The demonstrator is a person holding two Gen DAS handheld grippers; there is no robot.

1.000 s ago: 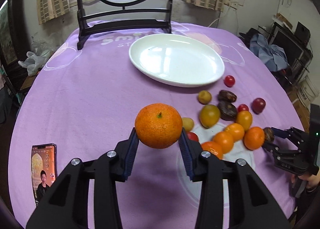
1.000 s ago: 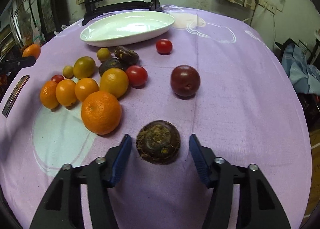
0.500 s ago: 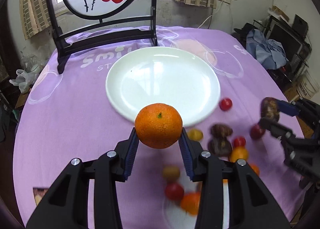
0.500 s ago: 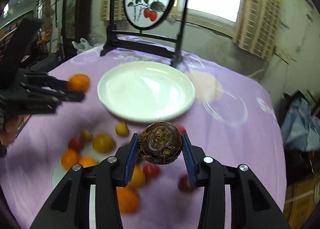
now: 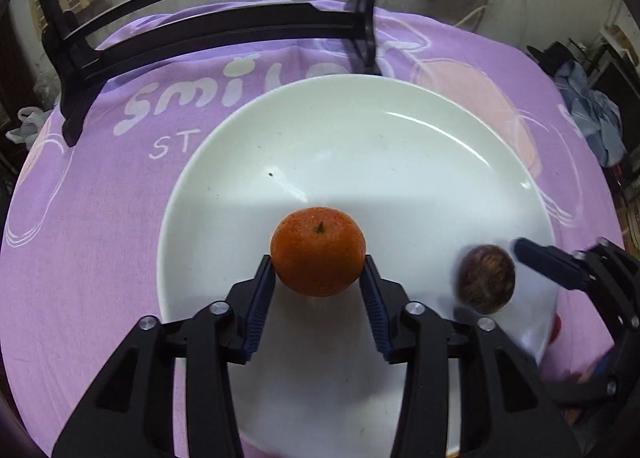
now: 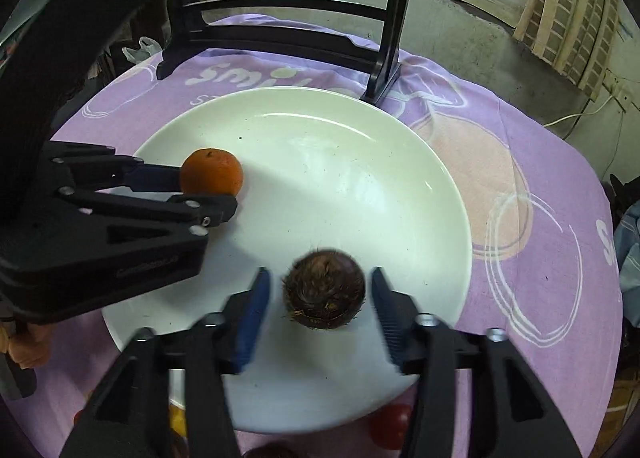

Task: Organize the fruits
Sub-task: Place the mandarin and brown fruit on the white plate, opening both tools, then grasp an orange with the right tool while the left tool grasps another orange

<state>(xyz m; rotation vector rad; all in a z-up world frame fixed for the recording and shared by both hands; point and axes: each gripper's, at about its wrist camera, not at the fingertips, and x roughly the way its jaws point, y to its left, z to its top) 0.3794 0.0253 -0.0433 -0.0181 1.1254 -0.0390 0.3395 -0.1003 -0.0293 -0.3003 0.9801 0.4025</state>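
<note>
Two fruits, two grippers: both pairs over the white plate [image 5: 400, 162], one fruit each.
Left gripper [image 5: 318, 286]: we see its jaws have just been opening, with the orange [image 5: 318, 251] still sitting between them. The blue pads look right up against the peel on both sides, so we can't tell for sure if they still pinch it.
Orange spot: left-centre of the plate, stem facing up, right at the fingertips in the left wrist view.
Right gripper [image 6: 320, 298]: jaws have just been opening too, and here we can see a clear gap on each side of the brown hairy fruit [image 6: 324, 290], so they're apart and not pressing it.
Brown fruit spot: near edge of the plate, to the right of the orange, a bit blurred in the left view.
Backdrop: purple tablecloth [image 6: 520, 178] under the plate, black wooden stand [image 5: 208, 30] behind it.
Strays: a red fruit [image 6: 394, 424] just off the plate's near rim.
</note>
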